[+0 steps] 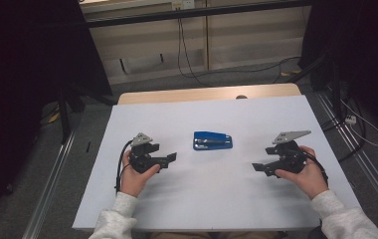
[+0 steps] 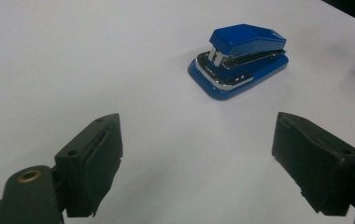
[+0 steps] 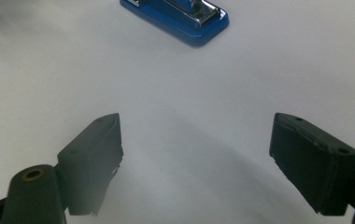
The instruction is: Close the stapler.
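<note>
A blue stapler lies flat in the middle of the white table, with its metal parts showing. My left gripper rests to the stapler's left, held in a hand, jaws pointing right. It stands open with nothing between its jaws. My right gripper sits to the stapler's right, jaws pointing left, also open and holding nothing. In the left gripper view the stapler lies ahead and a little right of my left gripper. The right gripper view has the stapler at the top edge, beyond my right gripper.
The white sheet covers a wooden table whose far edge shows. Black cables hang at the back wall. Metal floor rails run along both sides, and dark curtains stand at left and right.
</note>
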`<control>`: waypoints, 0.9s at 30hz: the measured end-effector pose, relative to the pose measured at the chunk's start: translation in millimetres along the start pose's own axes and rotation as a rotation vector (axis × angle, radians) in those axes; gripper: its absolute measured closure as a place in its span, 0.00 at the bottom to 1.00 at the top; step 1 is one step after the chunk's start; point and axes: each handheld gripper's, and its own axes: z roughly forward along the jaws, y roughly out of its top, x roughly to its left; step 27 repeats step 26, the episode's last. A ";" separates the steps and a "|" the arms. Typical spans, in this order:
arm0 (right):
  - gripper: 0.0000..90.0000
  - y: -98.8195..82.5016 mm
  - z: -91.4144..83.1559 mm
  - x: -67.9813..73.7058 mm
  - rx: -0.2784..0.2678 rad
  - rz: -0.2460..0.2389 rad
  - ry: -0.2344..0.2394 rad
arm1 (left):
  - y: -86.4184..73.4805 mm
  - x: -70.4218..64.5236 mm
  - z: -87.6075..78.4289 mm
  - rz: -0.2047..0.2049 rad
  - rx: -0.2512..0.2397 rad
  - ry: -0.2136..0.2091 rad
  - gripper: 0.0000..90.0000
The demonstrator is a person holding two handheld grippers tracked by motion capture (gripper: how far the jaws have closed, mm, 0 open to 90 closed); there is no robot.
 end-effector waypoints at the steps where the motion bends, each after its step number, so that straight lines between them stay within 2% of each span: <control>1: 0.18 -1.5 -2.3 1.3 -0.002 -0.001 -0.002 | -2.7 1.3 -4.0 0.005 -0.003 0.002 0.18; 5: 0.16 -5.3 -5.9 2.2 0.000 0.002 0.001 | -6.6 1.9 -11.4 0.001 0.001 0.002 0.16; 10: 0.16 -9.2 -9.6 1.8 -0.002 0.013 0.008 | -11.8 1.4 -18.0 0.016 0.008 0.006 0.14; 17: 0.14 -17.7 -17.8 4.3 0.009 0.010 0.005 | -24.2 3.8 -35.7 0.008 -0.016 0.014 0.12; 23: 0.14 -25.0 -25.7 7.5 0.009 0.001 -0.003 | -36.7 6.7 -51.6 0.010 -0.017 0.013 0.11; 27: 0.14 -26.8 -27.3 7.5 0.010 0.003 0.002 | -40.4 8.4 -55.3 0.017 -0.020 0.016 0.11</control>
